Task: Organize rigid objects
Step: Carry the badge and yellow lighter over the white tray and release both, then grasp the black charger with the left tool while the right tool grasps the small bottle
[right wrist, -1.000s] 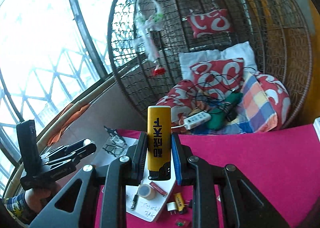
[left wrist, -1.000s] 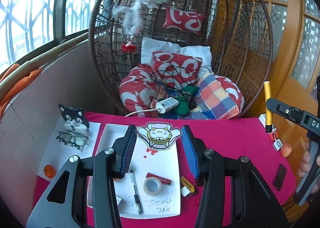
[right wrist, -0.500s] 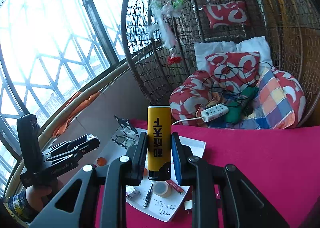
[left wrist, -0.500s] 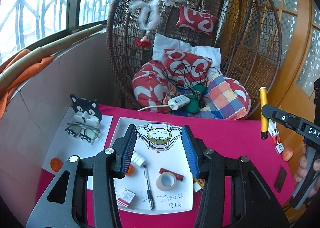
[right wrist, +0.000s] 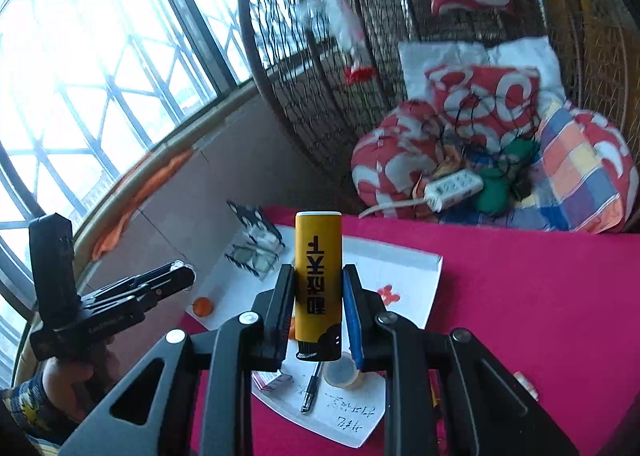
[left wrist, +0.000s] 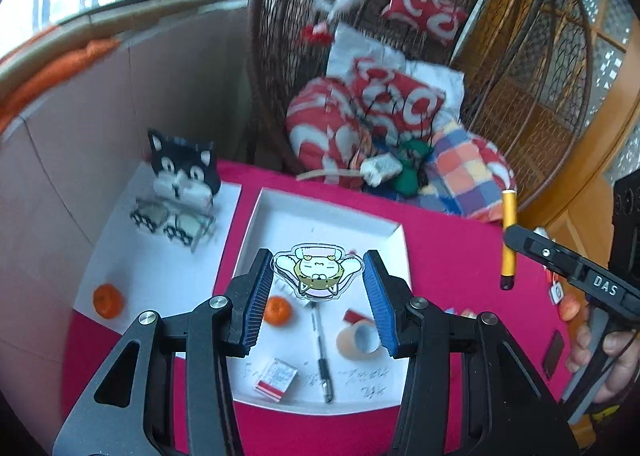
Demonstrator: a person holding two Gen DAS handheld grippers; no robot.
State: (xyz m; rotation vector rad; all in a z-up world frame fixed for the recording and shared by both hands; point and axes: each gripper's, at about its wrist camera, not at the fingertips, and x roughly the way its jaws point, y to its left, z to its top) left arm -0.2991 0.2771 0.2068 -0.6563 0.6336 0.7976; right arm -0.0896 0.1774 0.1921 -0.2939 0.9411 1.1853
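Observation:
My left gripper (left wrist: 318,284) is shut on a flat clear cartoon-figure plaque (left wrist: 318,270) and hangs over the white tray (left wrist: 320,212) on the pink table. In the tray lie an orange ball (left wrist: 278,311), a pen (left wrist: 320,352), a tape roll (left wrist: 358,340), a small red-and-white box (left wrist: 276,374) and a dark red stick (left wrist: 354,315). My right gripper (right wrist: 318,288) is shut on a yellow lighter (right wrist: 318,280), held upright above the tray (right wrist: 404,256). That lighter (left wrist: 508,240) and right gripper also show at the right of the left wrist view.
A cat-shaped holder with glasses (left wrist: 180,192) and another orange ball (left wrist: 108,300) sit on a white sheet left of the tray. Small items, a pink ball (left wrist: 568,308) and a dark bar (left wrist: 554,348), lie at the table's right. A wicker chair with cushions (left wrist: 384,112) stands behind.
Both grippers have come down and forward over the tray. More of its near end shows now, with the orange ball and small box. Both grips are unchanged.

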